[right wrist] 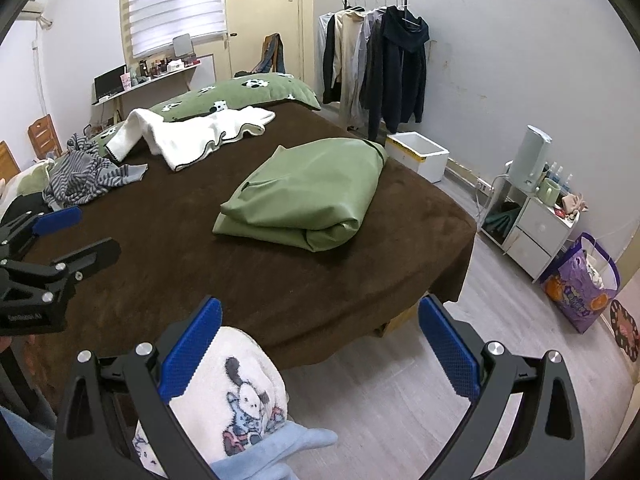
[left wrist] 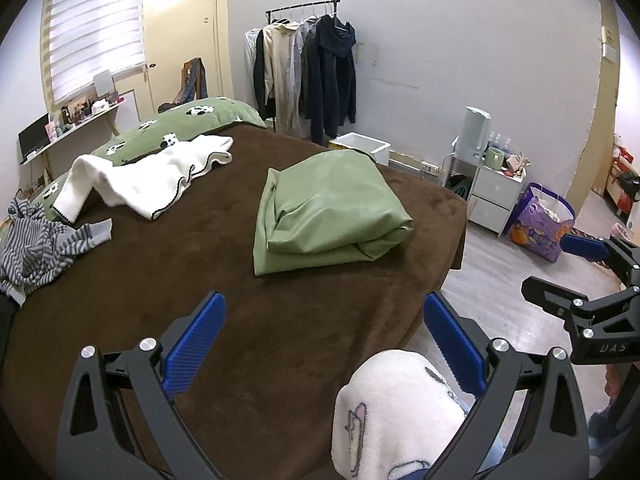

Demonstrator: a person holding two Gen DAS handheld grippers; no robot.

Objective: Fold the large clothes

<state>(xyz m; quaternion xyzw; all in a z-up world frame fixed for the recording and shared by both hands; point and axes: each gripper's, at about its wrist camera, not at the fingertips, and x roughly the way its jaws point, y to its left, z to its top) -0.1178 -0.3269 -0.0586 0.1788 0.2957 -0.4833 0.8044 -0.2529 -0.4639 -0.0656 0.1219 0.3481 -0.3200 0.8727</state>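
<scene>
A folded green garment lies on the brown bed, toward its right side; it also shows in the right wrist view. A white garment lies spread near the pillows. A grey striped garment is crumpled at the left. My left gripper is open and empty over the bed's near edge. My right gripper is open and empty, held over the bed's near corner and the floor. Each gripper shows at the edge of the other's view.
A clothes rack with hung jackets stands against the far wall. A white box, a white drawer unit and a purple bag stand on the floor right of the bed. A knee in white patterned pyjamas is below my grippers.
</scene>
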